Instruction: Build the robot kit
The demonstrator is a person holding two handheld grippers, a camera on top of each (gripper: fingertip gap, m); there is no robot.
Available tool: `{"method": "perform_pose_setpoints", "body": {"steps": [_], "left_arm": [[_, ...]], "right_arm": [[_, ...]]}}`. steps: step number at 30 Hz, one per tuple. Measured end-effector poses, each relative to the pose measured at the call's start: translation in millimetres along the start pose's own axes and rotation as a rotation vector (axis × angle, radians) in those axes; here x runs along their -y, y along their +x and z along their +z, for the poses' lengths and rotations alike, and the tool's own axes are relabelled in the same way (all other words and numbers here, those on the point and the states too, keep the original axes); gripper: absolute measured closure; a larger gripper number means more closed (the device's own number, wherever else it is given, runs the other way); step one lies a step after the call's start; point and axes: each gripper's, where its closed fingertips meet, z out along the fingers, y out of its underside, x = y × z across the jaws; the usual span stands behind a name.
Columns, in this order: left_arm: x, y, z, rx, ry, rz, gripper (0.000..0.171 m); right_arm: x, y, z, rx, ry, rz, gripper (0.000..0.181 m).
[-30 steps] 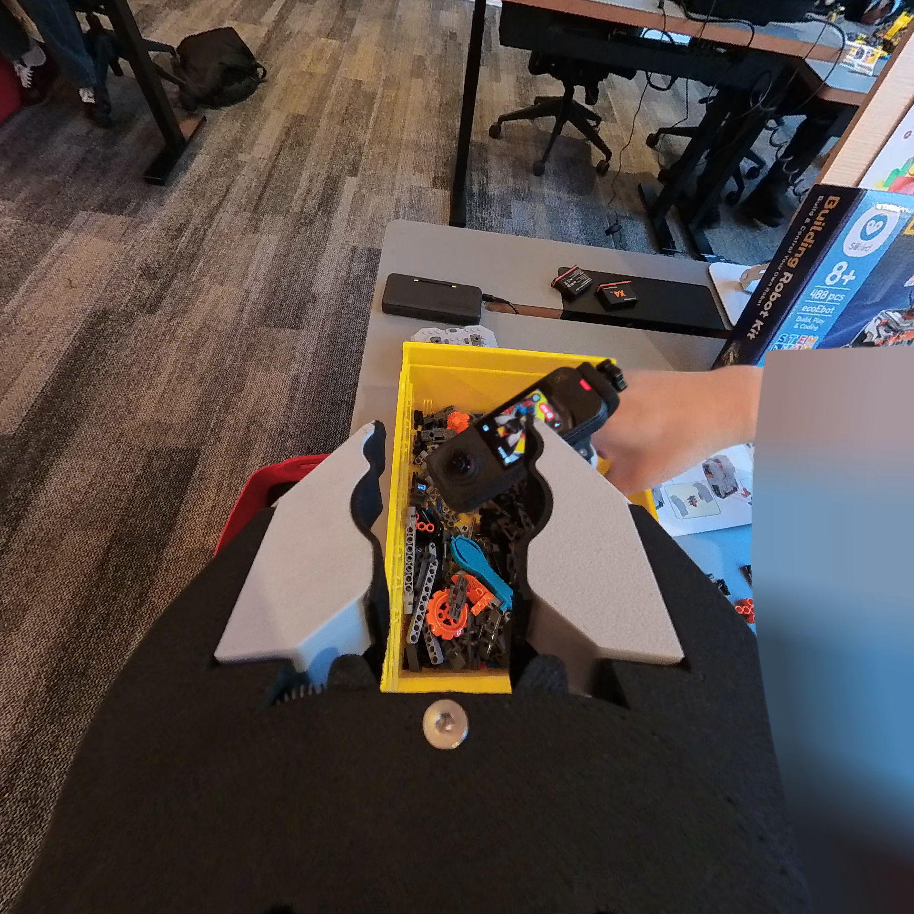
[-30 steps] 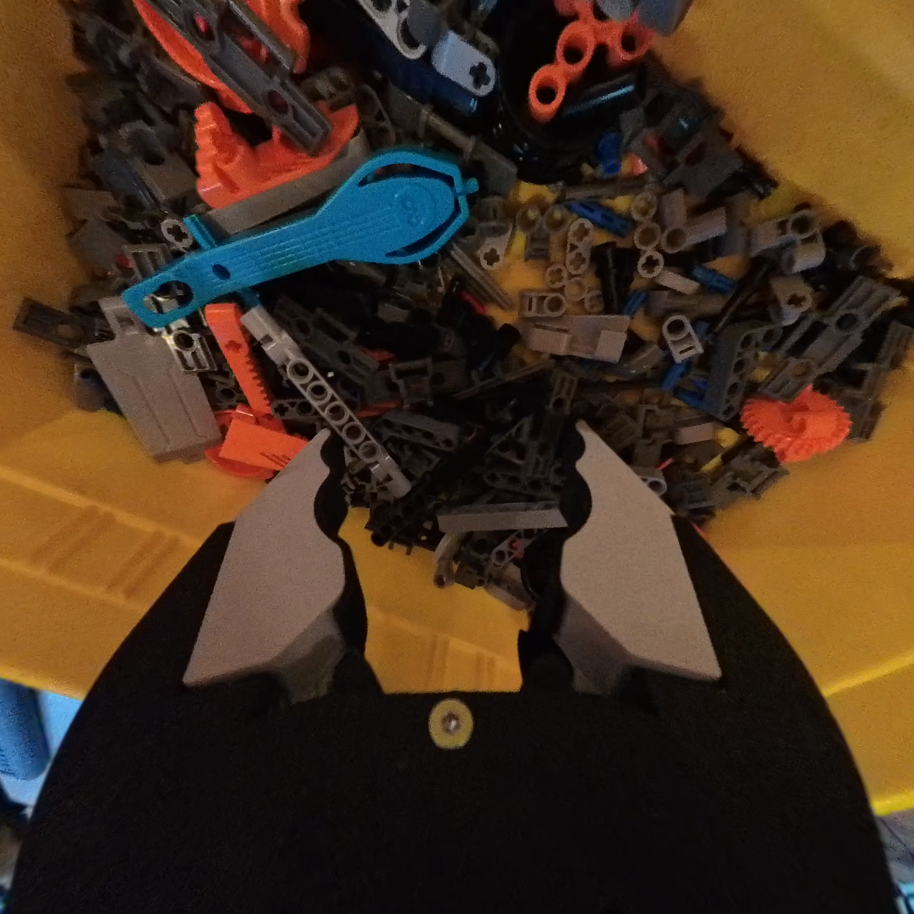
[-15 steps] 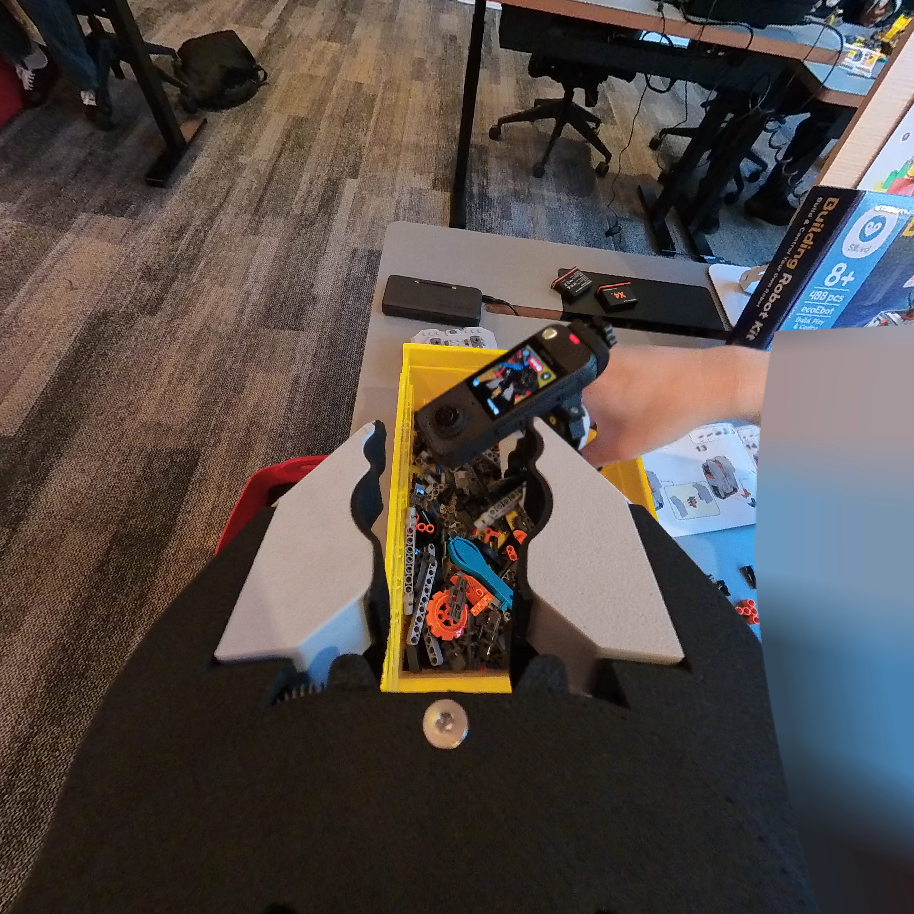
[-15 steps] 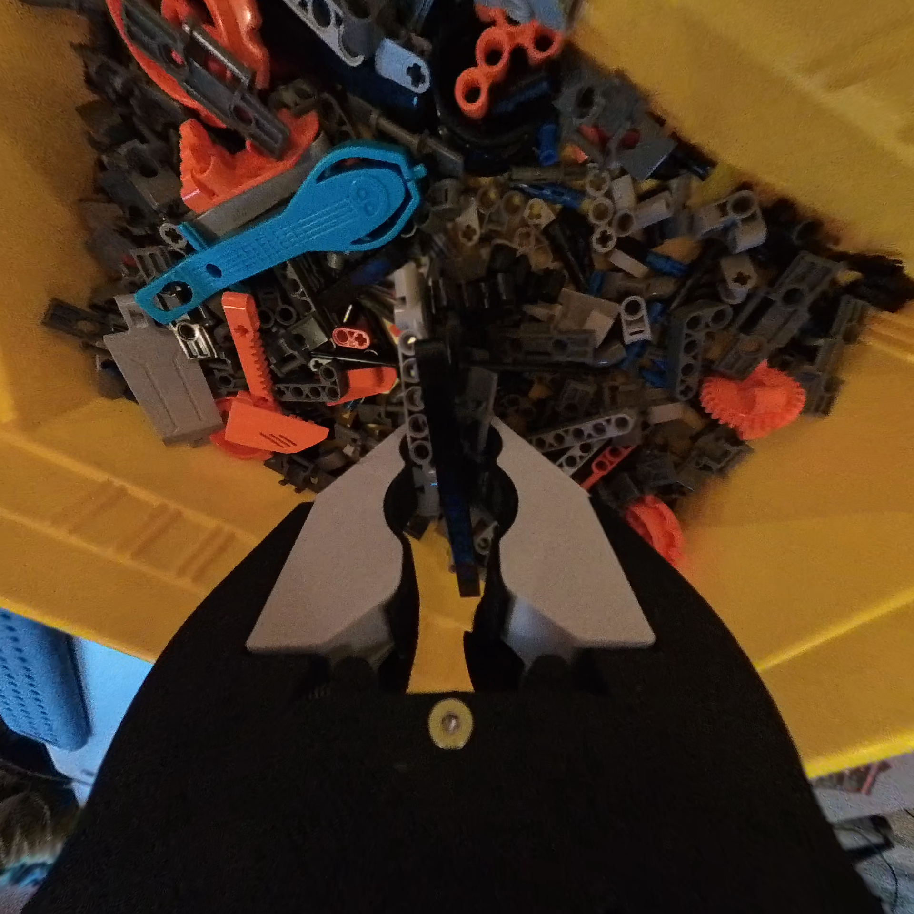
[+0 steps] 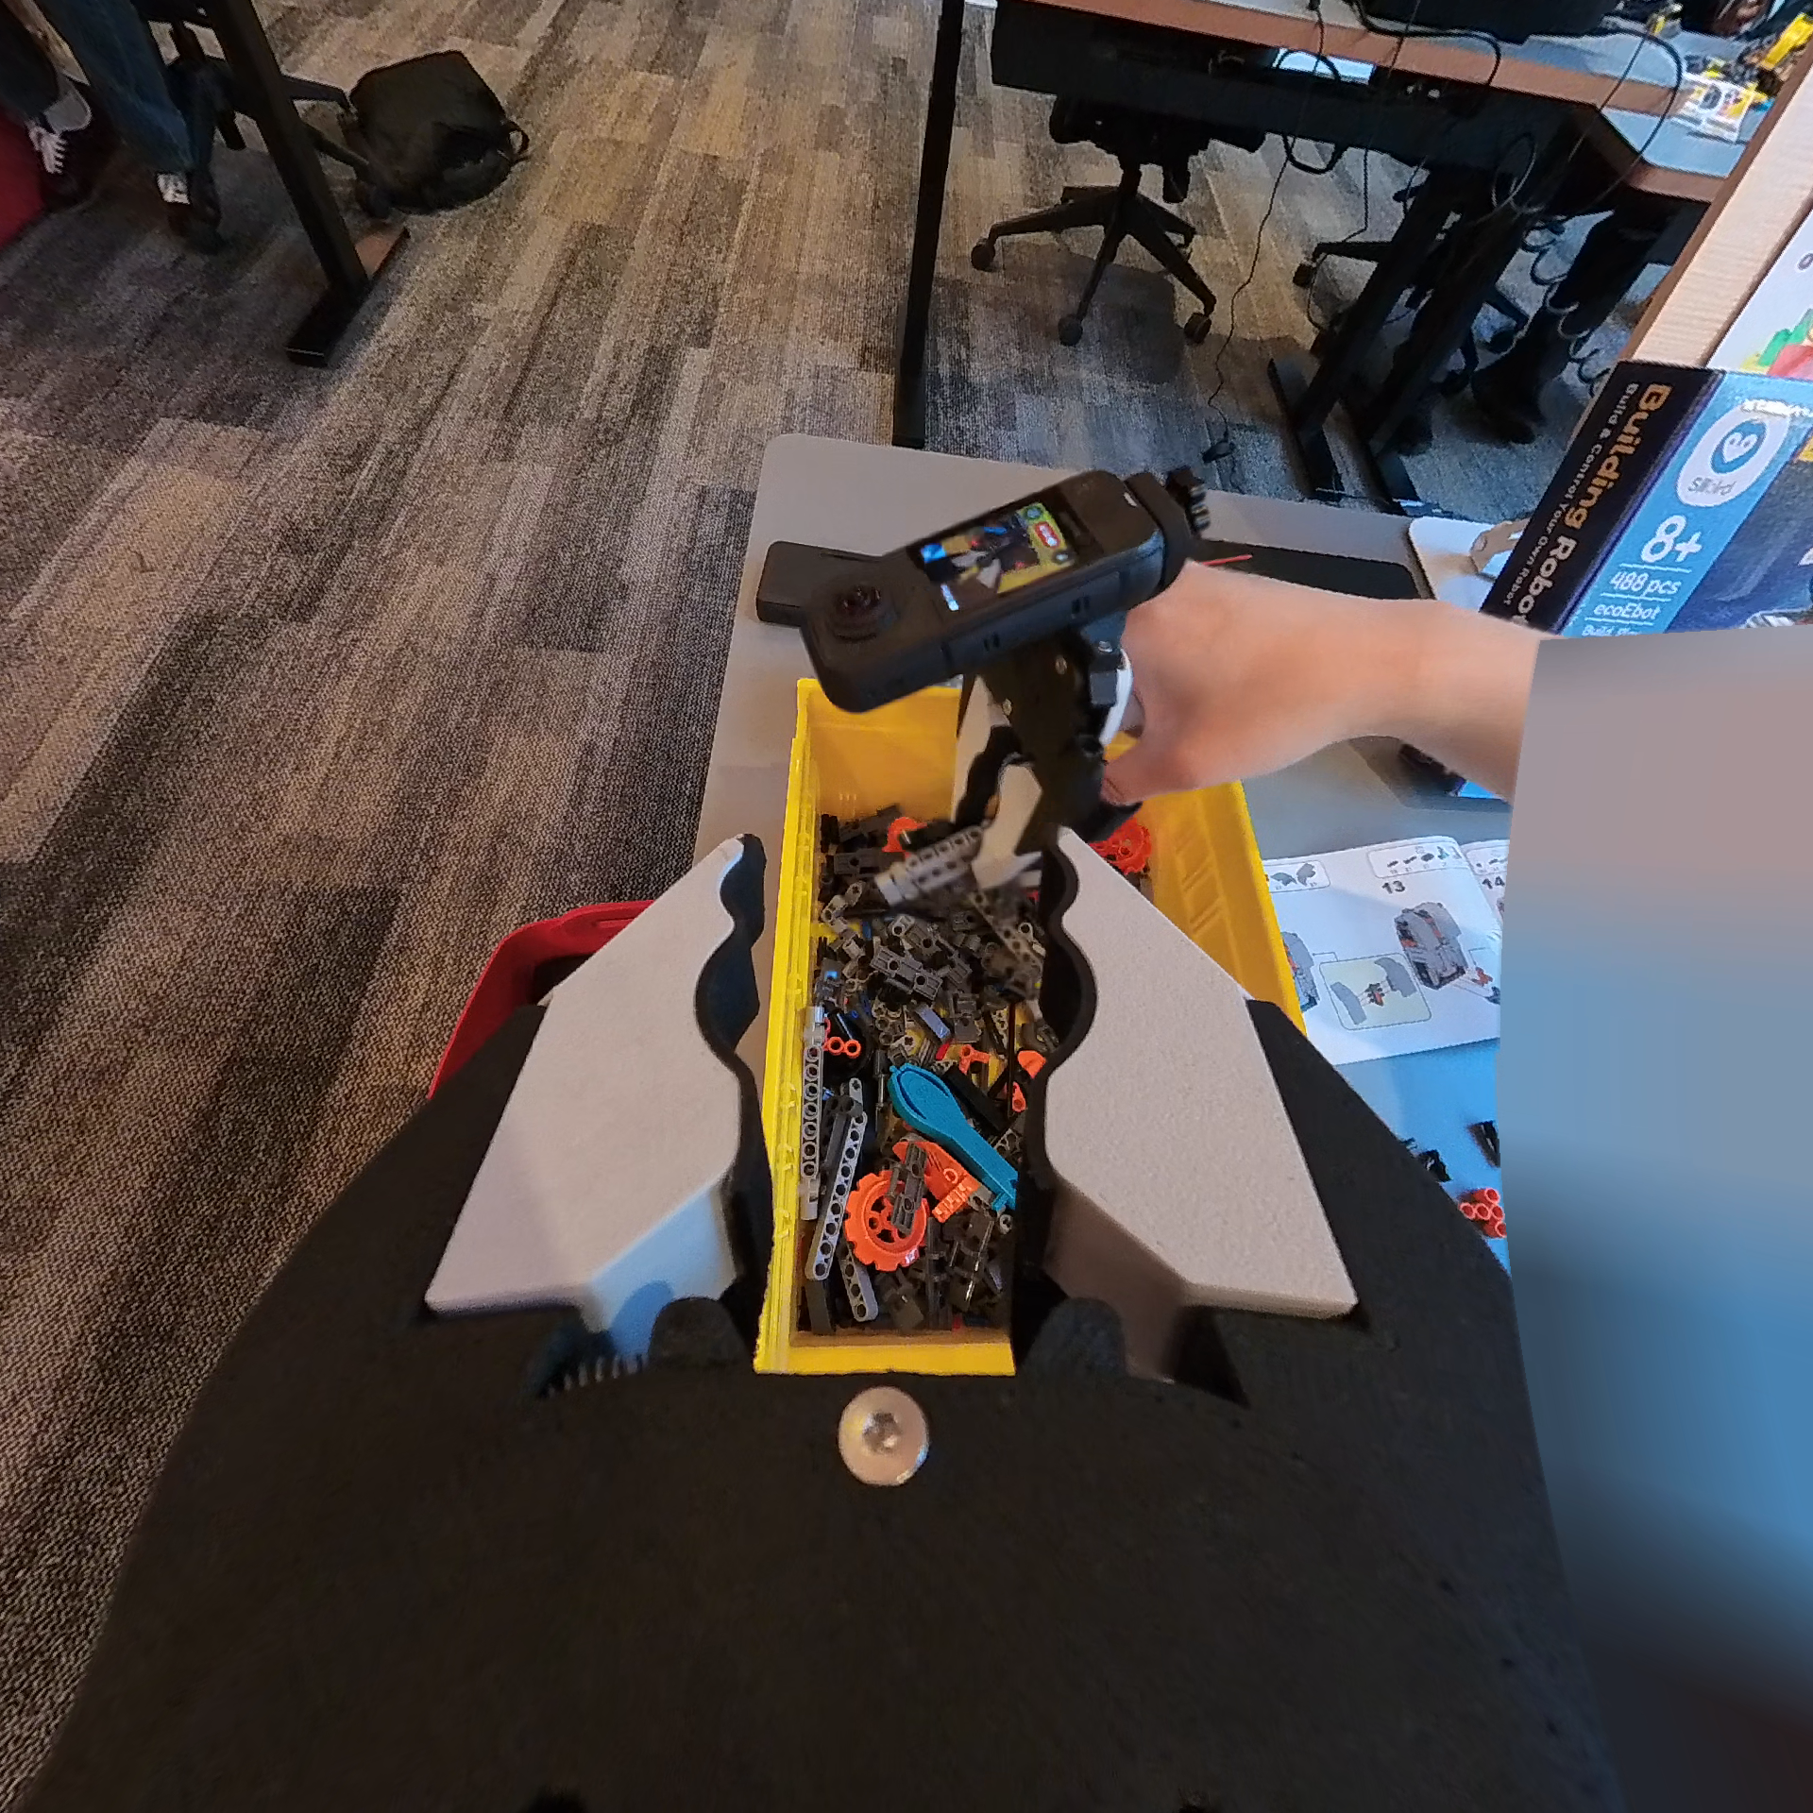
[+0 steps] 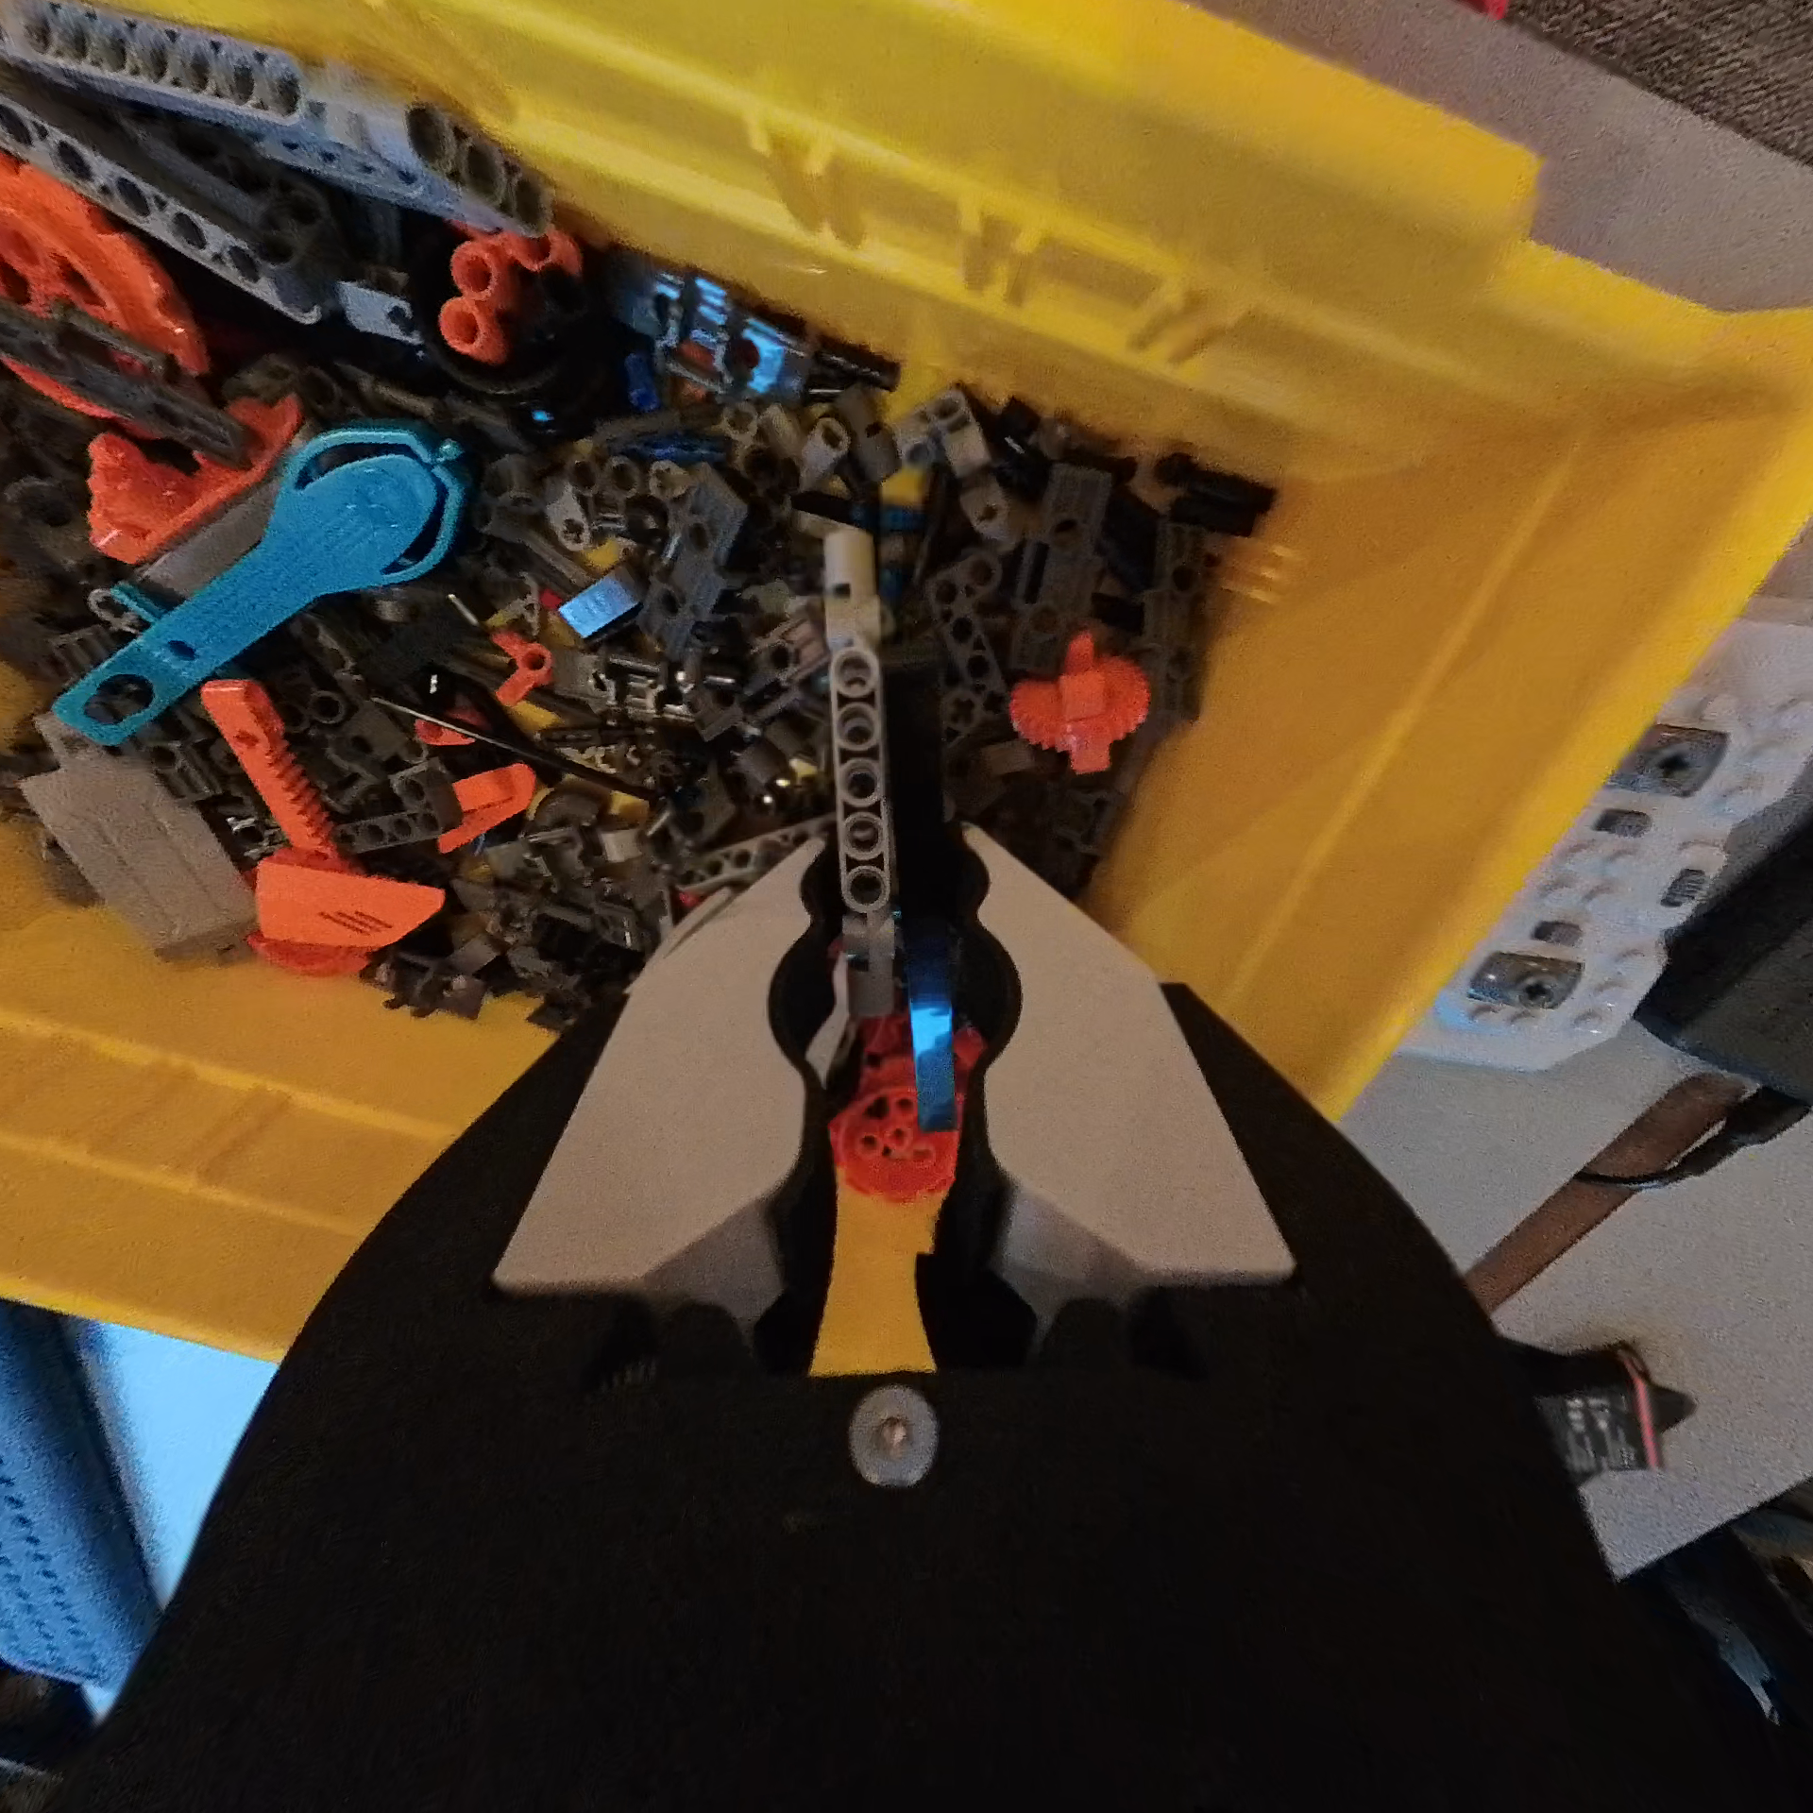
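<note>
Right claw (image 6: 888, 883) closed narrow on a grey holed beam (image 6: 859, 785) and a black strip beside it, lifted above the heap of grey, black and orange building pieces (image 6: 628, 628) in the yellow bin (image 6: 1373, 785); blue spanner-shaped piece (image 6: 284, 579) lying on the heap to the left. Left claw (image 5: 898, 883) spread wide, empty, hovering over the near end of the same bin on the grey tabletop (image 5: 844, 491). Instruction sheet (image 5: 1393, 942) just right of the bin.

Yellow bin (image 5: 1192, 863) filled with grey, black and orange parts; teal-blue spoon-shaped piece (image 6: 284, 579) on top. Light grey holed beam (image 6: 858, 785) clamped between grey-and-black fingers (image 6: 706, 1060). Carpet (image 5: 392, 589) striped grey-brown.
</note>
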Motion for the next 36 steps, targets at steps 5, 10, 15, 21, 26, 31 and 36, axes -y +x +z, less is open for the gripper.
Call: {"method": "perform_pose_setpoints", "body": {"steps": [5, 10, 15, 21, 26, 31, 36], "left_arm": [[0, 1, 1, 0.001, -0.002, 0.004, 0.118], [-1, 1, 1, 0.0, -0.005, 0.003, 0.118], [-1, 0, 0, -0.001, -0.001, 0.0, 0.118], [0, -1, -3, -0.001, 0.008, -0.004, 0.118], [0, -2, -3, -0.005, 0.008, -0.008, 0.118], [-1, -1, -3, -0.008, 0.004, -0.002, 0.118], [0, -2, -4, -0.007, 0.012, -0.01, 0.118]], "right_arm": [[7, 25, 1, -0.123, 0.004, -0.008, 0.163], [16, 27, -11, -0.202, 0.057, -0.024, 0.145], [4, -23, -10, -0.067, 0.033, -0.093, 0.125], [-12, -65, 32, -0.044, -0.073, -0.256, 0.086], [-30, -45, 38, -0.142, -0.197, -0.348, 0.063], [-31, -36, 36, -0.196, -0.241, -0.377, 0.095], [-22, -26, 23, -0.226, -0.208, -0.402, 0.166]]}}
